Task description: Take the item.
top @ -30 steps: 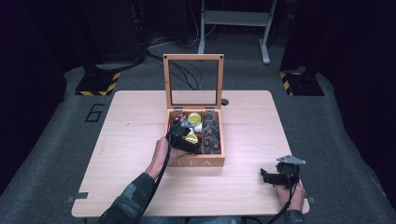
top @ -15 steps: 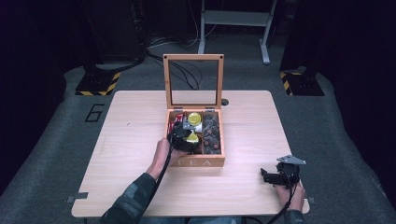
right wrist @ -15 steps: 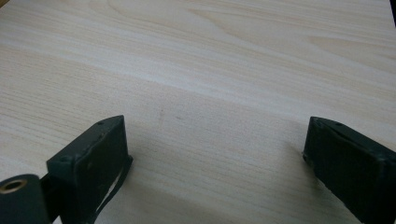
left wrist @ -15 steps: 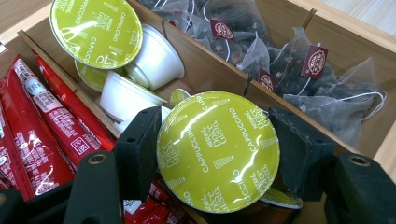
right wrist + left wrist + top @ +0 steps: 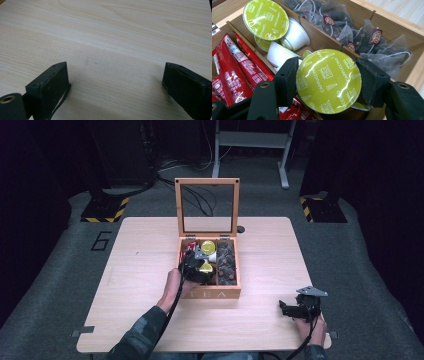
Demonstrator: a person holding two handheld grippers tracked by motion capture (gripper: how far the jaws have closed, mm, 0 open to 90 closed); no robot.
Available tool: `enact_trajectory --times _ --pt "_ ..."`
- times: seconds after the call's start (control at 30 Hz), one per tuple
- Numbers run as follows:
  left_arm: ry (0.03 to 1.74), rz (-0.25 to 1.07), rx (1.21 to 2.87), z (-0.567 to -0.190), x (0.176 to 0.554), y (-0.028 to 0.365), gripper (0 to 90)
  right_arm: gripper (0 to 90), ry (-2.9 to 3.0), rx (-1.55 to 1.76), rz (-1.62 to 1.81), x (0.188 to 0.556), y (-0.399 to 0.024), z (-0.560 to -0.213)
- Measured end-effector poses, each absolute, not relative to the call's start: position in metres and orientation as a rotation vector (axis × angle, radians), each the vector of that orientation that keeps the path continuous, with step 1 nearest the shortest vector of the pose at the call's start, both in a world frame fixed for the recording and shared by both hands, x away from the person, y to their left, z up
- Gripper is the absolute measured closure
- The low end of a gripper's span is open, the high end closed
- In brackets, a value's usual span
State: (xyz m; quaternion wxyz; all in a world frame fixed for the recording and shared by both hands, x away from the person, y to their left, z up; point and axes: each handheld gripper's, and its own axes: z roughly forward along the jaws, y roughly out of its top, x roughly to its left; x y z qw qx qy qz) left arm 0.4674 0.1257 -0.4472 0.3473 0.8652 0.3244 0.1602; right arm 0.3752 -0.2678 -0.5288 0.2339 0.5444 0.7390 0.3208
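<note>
An open wooden tea box (image 5: pixel 212 293) stands mid-table with its glass lid (image 5: pixel 206 181) upright. My left gripper (image 5: pixel 199 265) reaches into its middle compartment. In the left gripper view both jaws press on the sides of a coffee capsule (image 5: pixel 328 80) with a green foil lid, so the left gripper (image 5: pixel 327 67) is shut on it. The capsule sits tilted just above the divider. My right gripper (image 5: pixel 286 309) rests near the table's front right corner. Its jaws stand wide apart over bare wood in the right gripper view, where the right gripper (image 5: pixel 116 68) holds nothing.
Further green-lidded capsules (image 5: pixel 265 20) lie deeper in the same compartment. Red sachets (image 5: pixel 232 67) fill the compartment to one side and tea bags (image 5: pixel 372 42) the other. The light wooden table (image 5: pixel 145 250) spreads around the box; dark floor and stands lie beyond.
</note>
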Motion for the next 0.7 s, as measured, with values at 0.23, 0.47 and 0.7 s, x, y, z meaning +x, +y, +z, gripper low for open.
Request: enact_trajectory --times 0.23,0.47,0.7 --pt "0.816 0.419 2.230 -0.439 0.463 0.128 37.6 6.2 2.029 1.495 0.881 0.375 -0.268 -0.529" --pt "0.804 0.446 2.205 -0.427 0.460 0.135 37.7 6.2 2.029 1.494 0.881 0.375 -0.268 -0.529" --pt "0.808 0.464 2.178 -0.416 0.455 0.145 37.7 6.2 2.029 1.494 0.880 0.375 -0.268 -0.529"
